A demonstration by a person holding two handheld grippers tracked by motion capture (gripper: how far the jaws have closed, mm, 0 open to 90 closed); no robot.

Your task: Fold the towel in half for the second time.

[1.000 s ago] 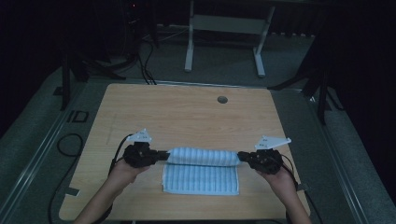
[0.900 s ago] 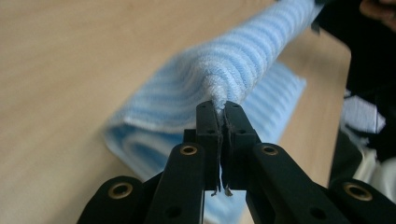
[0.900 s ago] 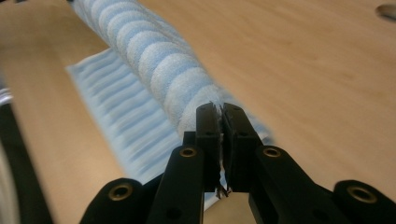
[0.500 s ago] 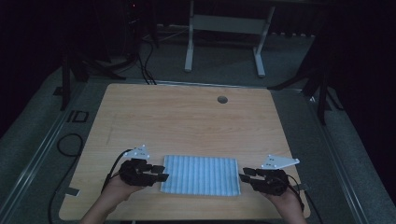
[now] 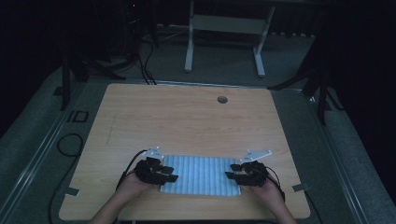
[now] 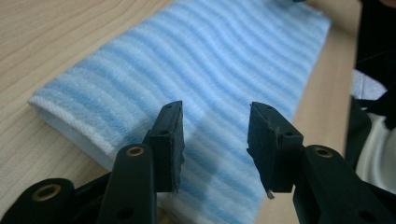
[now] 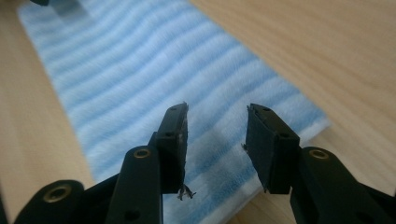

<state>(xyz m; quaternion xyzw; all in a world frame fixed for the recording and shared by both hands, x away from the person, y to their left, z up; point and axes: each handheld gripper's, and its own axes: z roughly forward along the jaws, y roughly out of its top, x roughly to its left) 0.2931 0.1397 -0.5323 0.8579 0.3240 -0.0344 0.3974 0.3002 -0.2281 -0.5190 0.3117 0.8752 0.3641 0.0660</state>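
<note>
A blue-and-white striped towel [image 5: 201,175] lies folded flat near the table's front edge. My left gripper [image 5: 170,177] is at its left end and my right gripper [image 5: 232,176] at its right end, both low over the cloth. In the left gripper view the towel [image 6: 224,60] stretches away under the left gripper [image 6: 215,140], whose jaws stand apart with nothing pinched. The right gripper view shows the towel [image 7: 140,70] beneath the right gripper [image 7: 216,140], jaws likewise apart. Both pairs of jaws have just been opening; the cloth lies below them, not between the pads.
The wooden table [image 5: 187,121] has a round cable hole [image 5: 222,99] near its far edge. Beyond it stands a white table frame [image 5: 224,23]. Cables [image 5: 70,144] lie on the floor at the left. The person's hands enter from the front edge.
Both grippers had the towel's lifted fold pinched a second ago. They have come down toward the front edge, laid the fold flat and let go, jaws now apart.
</note>
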